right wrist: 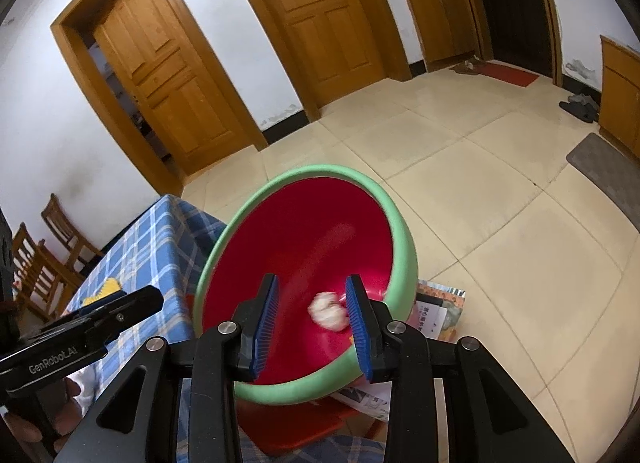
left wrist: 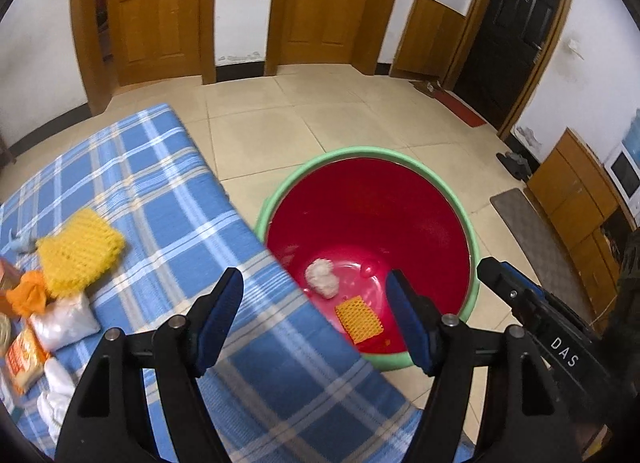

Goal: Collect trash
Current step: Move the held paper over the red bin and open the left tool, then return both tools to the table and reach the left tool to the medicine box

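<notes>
Two hand-held grippers we see over the red bin [left wrist: 372, 223]: left hand-held gripper [left wrist: 316, 295] released, empty; right hand-held gripper [right wrist: 312, 303] also parted, nothing gripped. Crumpled white wad [left wrist: 322, 278] and orange foam net [left wrist: 359, 319] lie in the bin bottom. More trash, like yellow foam [left wrist: 78, 253], sits on the plaid table [left wrist: 192, 223].

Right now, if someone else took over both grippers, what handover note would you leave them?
Left gripper: open, empty, above the table edge and bin.
Right gripper: open, empty, over the bin.
Bin, red inside with a green rim, stands on the floor beside the blue plaid table.
Done: white wad and orange foam net are in the bin.
Left: yellow foam net, orange scrap, white bag and orange packet on the table.
</notes>
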Demonstrator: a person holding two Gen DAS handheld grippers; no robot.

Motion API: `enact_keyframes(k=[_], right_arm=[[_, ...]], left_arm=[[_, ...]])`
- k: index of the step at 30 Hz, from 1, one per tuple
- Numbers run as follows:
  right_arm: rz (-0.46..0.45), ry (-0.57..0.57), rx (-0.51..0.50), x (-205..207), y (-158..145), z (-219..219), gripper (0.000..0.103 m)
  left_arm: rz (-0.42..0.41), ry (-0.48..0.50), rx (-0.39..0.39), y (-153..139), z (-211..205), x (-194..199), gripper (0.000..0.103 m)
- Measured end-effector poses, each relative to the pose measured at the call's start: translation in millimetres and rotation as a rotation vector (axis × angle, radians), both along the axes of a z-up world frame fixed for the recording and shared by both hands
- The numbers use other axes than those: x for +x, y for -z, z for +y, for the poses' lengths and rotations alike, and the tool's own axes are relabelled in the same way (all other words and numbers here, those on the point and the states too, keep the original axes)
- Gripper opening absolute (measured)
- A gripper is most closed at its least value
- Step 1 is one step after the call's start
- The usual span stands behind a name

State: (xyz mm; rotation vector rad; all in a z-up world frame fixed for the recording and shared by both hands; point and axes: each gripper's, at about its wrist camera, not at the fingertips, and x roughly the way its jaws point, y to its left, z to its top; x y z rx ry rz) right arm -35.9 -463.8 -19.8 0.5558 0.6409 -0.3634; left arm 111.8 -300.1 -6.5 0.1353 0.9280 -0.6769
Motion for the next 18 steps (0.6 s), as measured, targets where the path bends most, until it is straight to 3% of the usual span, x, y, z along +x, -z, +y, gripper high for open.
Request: enact_keyframes(k=[18], right_arm=[[-0.033,-0.139,-0.028,11.0,-25.1,58.0,0.047]], left_arm=[[-0.066,-0.202,-0.038,-24.9,108.4,-7.8,0.073]])
